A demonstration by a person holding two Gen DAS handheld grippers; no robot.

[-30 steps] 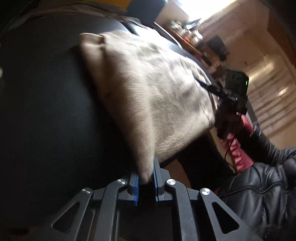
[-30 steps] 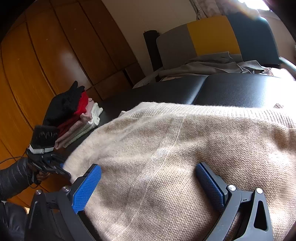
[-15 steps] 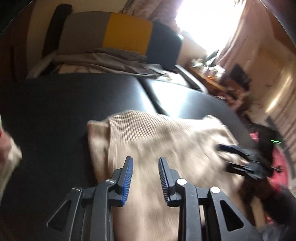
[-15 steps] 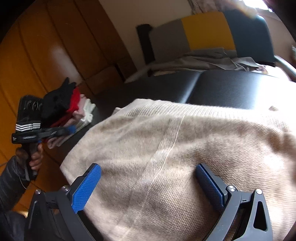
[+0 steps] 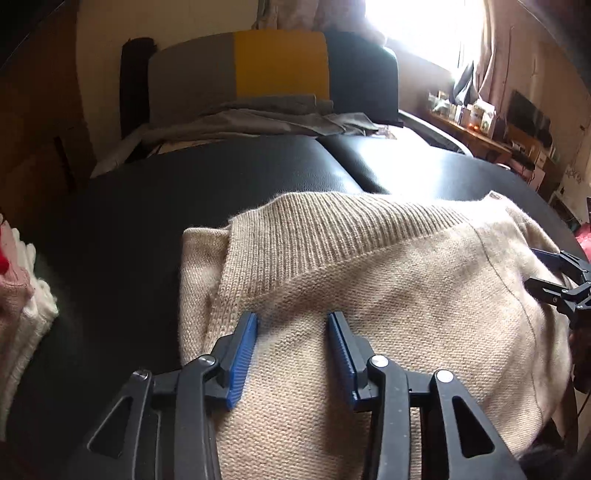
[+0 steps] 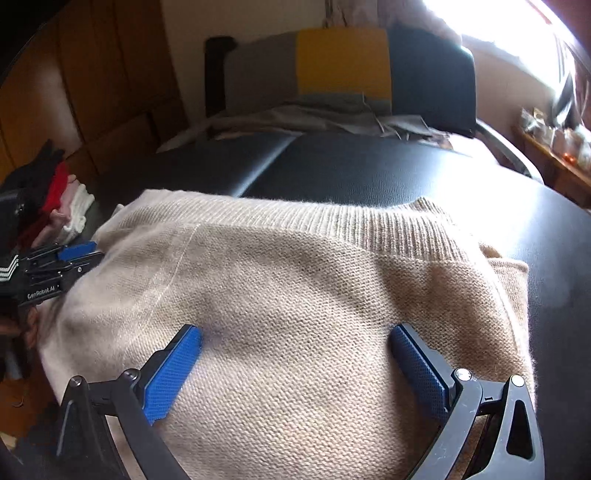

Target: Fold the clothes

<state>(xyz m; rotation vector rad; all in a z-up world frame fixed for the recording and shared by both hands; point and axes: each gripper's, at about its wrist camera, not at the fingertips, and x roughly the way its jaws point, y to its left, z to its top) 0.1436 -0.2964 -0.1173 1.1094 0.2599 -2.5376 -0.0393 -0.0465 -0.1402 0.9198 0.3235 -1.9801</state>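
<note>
Nearest to the left wrist camera, the left claw (image 5: 291, 354) hangs over the beige sweater (image 5: 369, 295) with its two blue pads apart. Its jaws have just been opening, and only the flat knit of the sweater lies below the gap; nothing is pinched between the pads. In the right wrist view, the right claw (image 6: 295, 373) is spread much wider, and its blue pads also stand over the sweater without clamping any cloth.

The beige sweater lies folded on the black padded bench (image 5: 184, 192), near the front edge. Its ribbed hem (image 6: 369, 221) runs across the far side of the fold, and one narrow layer sticks out at the left side in the left wrist view. Each claw shows at the sweater's side edge in the other camera: the right one at the right edge, the left one at the left edge.

To the left on the bench, near the sweater but apart from it, there is a stack of folded clothes (image 6: 62, 195) in white, pink, red and black. Farther back, a crumpled grey cloth (image 5: 258, 118) lies at the far end of the bench. Behind it stands a headboard (image 5: 273, 66) with grey, yellow and dark blue panels, and a bright window (image 5: 424, 29) is to the right.
</note>
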